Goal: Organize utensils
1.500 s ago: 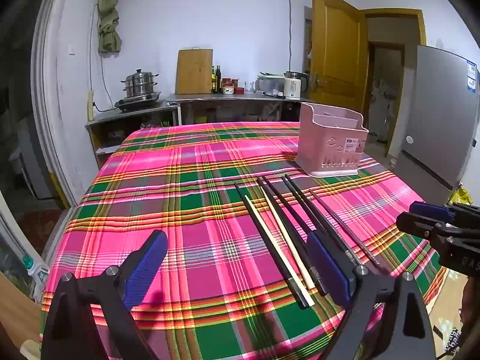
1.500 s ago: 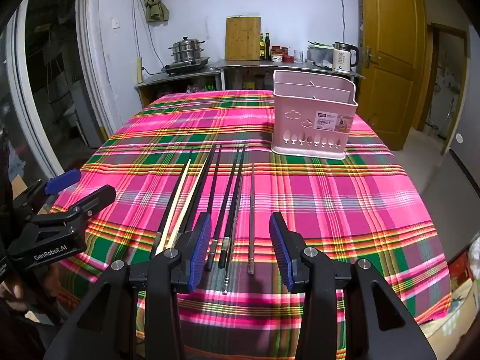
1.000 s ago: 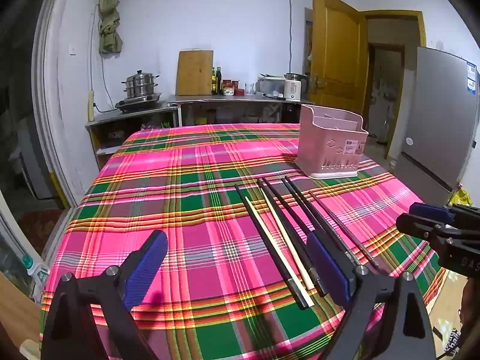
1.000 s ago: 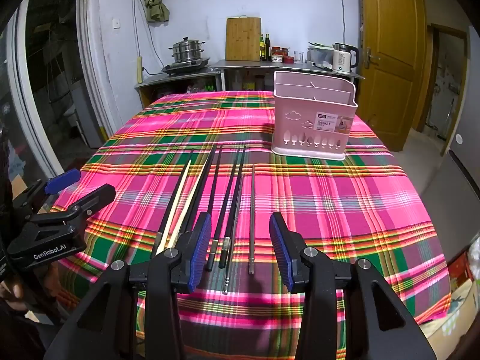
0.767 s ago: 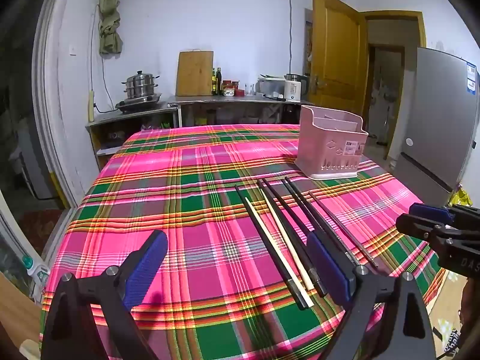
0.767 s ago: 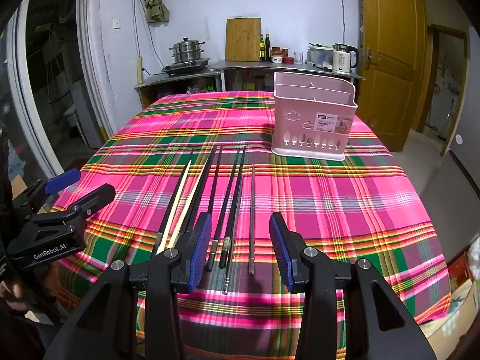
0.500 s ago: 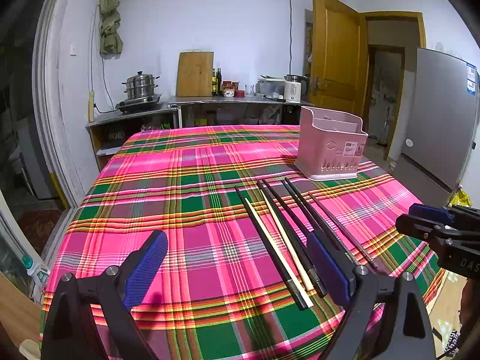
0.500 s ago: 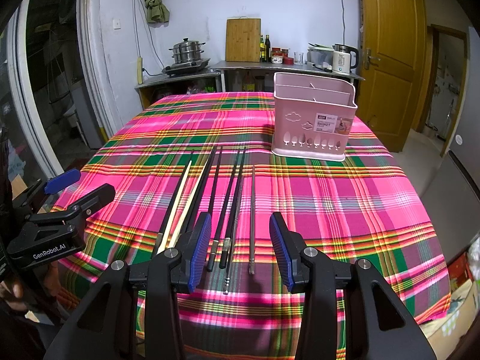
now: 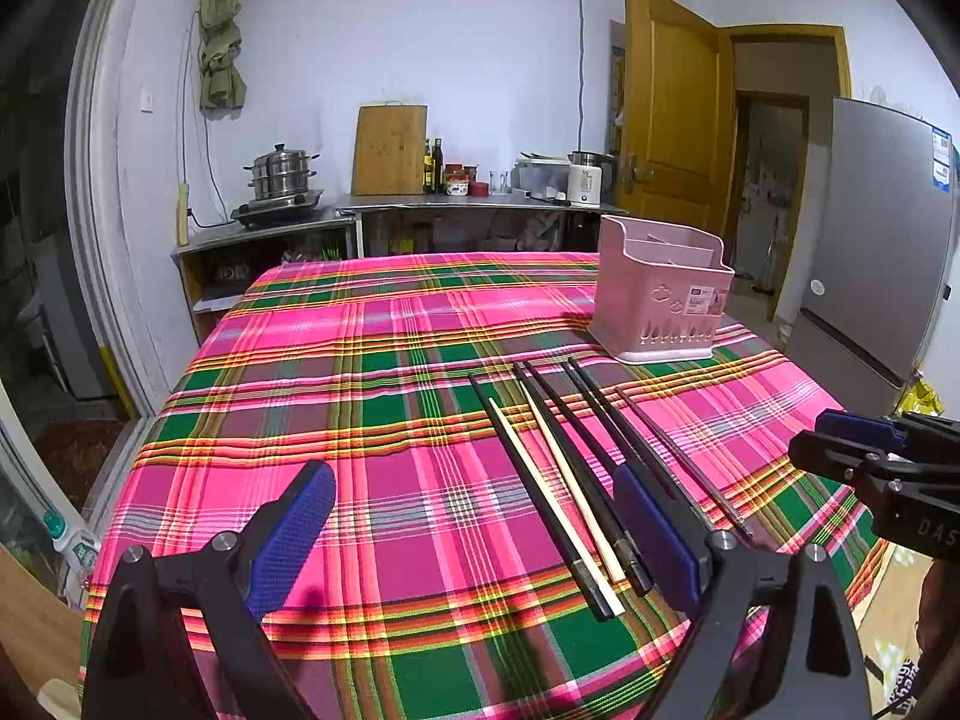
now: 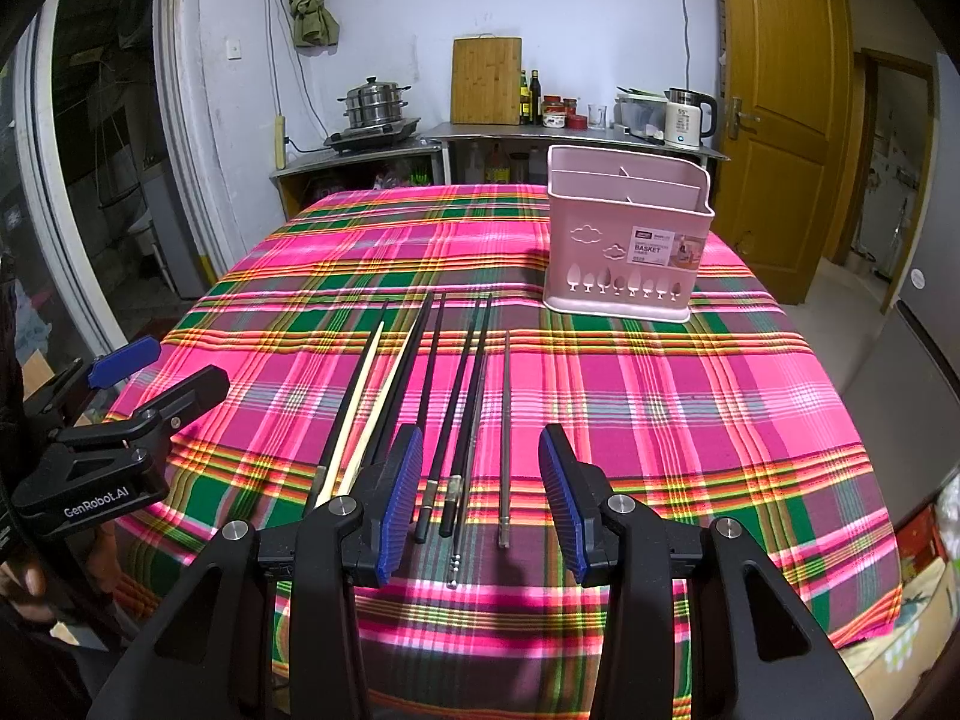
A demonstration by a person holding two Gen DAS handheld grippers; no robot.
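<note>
Fingers of both grippers spread wide, empty; every chopstick lies on the bench, the pink basket empty: nothing sorted yet

White walls are enclosing a small kitchen. A steel counter is running along the back wall, carrying a wooden cutting board leaning upright, bottles, jars and a white electric kettle. A stacked steamer pot is sitting on a stove on a lower shelf unit. A green cloth is hanging high on the wall. A wooden door is standing open at the right, beside a grey refrigerator. A plaid tablecloth is covering the desk.
</note>
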